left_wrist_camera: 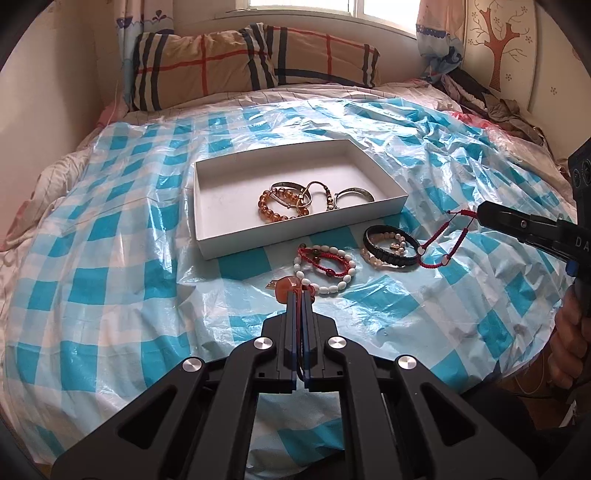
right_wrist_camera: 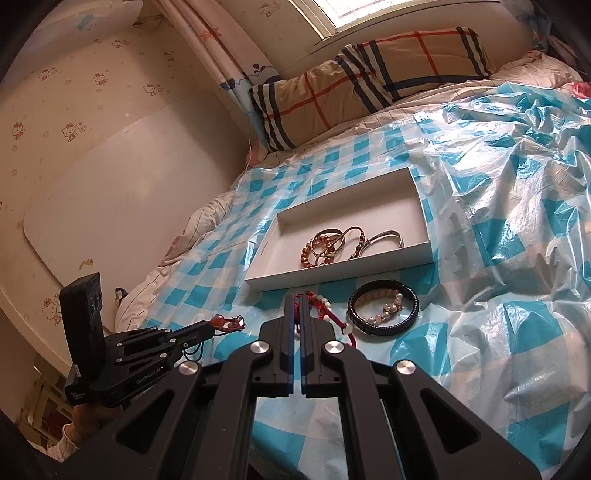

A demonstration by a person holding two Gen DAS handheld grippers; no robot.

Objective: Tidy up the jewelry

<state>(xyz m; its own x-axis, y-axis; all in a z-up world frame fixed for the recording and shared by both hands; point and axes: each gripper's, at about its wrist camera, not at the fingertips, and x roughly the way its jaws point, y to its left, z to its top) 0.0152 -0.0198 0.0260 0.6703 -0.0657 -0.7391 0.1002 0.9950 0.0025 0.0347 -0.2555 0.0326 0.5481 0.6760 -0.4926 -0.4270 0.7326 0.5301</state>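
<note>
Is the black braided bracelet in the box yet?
Out. The black braided bracelet lies on the checked sheet just outside the white box.

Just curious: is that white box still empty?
No, the white box already holds several bracelets, including an amber bead bracelet.

A blue-and-white checked plastic sheet (left_wrist_camera: pixel 110 266) covers most of the bed (left_wrist_camera: pixel 48 177), wrinkled toward its right edge. A plaid pillow (left_wrist_camera: pixel 207 66) lies along the head edge, below the window (left_wrist_camera: pixel 303 5). Curtains (left_wrist_camera: pixel 147 14) hang at both sides of the window. Crumpled dark clothes (left_wrist_camera: pixel 491 99) sit at the far right corner. A tree decal (left_wrist_camera: pixel 498 44) marks the wall there
</note>
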